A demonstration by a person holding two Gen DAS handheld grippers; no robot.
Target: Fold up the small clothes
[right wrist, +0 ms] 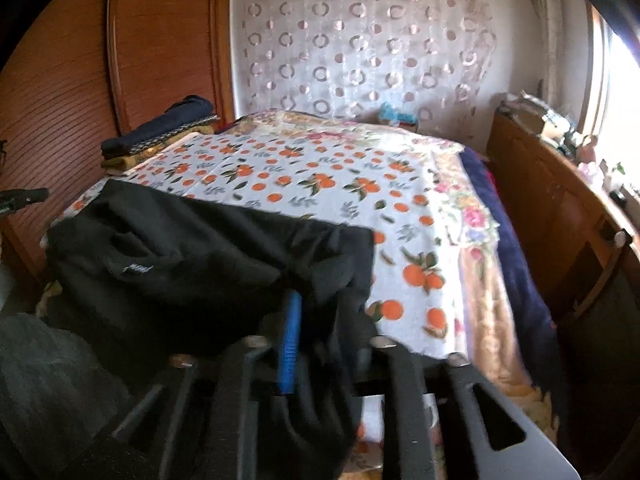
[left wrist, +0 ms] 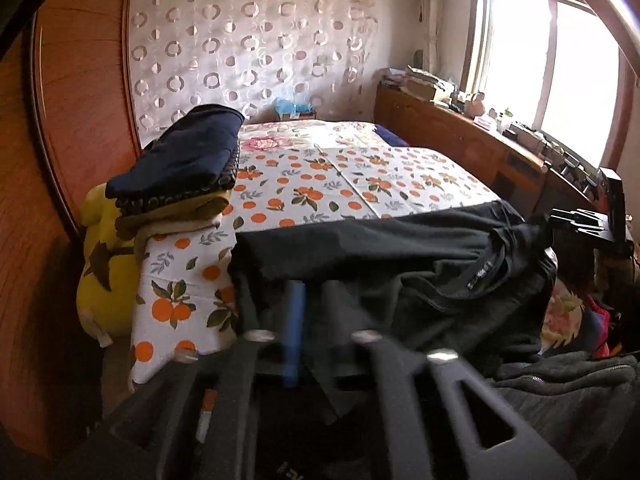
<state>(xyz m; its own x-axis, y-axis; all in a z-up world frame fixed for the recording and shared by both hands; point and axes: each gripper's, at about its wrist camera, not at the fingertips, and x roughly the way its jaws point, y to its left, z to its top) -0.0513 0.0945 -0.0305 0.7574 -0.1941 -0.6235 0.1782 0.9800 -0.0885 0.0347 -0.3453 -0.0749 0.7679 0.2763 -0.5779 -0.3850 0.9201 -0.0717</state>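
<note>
While daylight pours through the window, a black garment lies spread across the near edge of a bed covered with an orange-print sheet. Its far hem runs straight over the sheet, while the near part is bunched and rumpled, with a small white label showing at the neckline. Both grippers sit low at that near edge, one at each end of the garment. From the left wrist camera, the left gripper has its jaws somewhat apart, a blue pad showing on one finger, with black cloth lying in the gap and under the fingers — whether the pads press on it cannot be told through the blur. From the right wrist camera, the right gripper looks much the same: jaws partly apart, a blue pad on one finger, dark fabric draped between and over the fingers, the grip itself unclear. A stack of folded clothes — navy on top, patterned and mustard layers beneath — rests on the far left corner of the bed beside a wooden wardrobe. A curtain with ring patterns hangs behind the bed, and a cluttered wooden cabinet runs along beneath the window.
</note>
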